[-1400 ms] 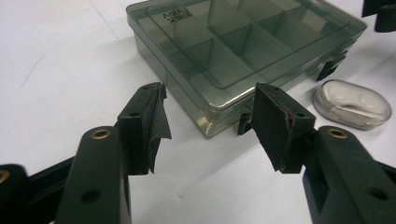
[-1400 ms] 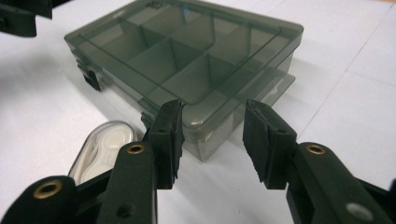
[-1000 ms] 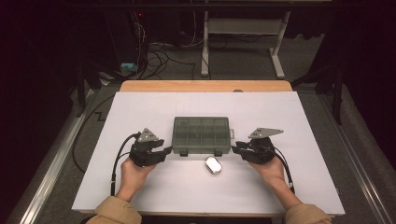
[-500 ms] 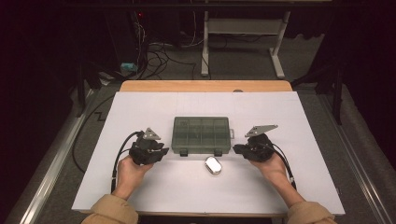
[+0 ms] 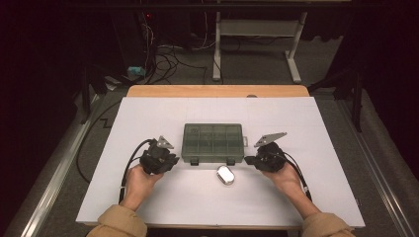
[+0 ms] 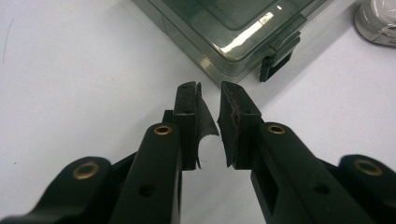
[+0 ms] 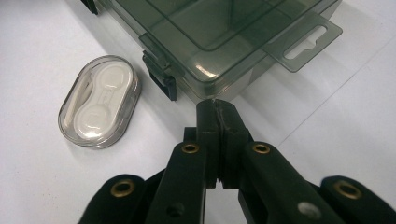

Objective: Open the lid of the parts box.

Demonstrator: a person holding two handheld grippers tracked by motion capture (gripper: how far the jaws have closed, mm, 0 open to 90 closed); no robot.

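A smoky-green, clear plastic compartment box [image 5: 213, 142] lies shut in the middle of the white table, latches toward me. In front of it lies a small clear oval case [image 5: 226, 175] with a white insert. My left gripper [image 5: 174, 160] rests by the box's front left corner [image 6: 219, 70]. Its jaws have just been closing, and it [image 6: 208, 91] is shut with a sliver of gap and nothing between its pads. My right gripper [image 5: 248, 160] sits at the front right corner [image 7: 219, 88]. It [image 7: 217, 109] has also just closed and holds nothing. The oval case [image 7: 99, 100] lies left of it.
The white sheet [image 5: 148, 118] covers a wooden table whose far edge [image 5: 217, 91] shows. Beyond it stand a white desk frame [image 5: 257, 44] and cables [image 5: 163, 54] on the dark floor. A metal rail [image 5: 54, 173] runs along the left side.
Both grippers' jaws have closed from partly open to shut, with nothing taken hold of. The hands have stayed about where they were beside the box.
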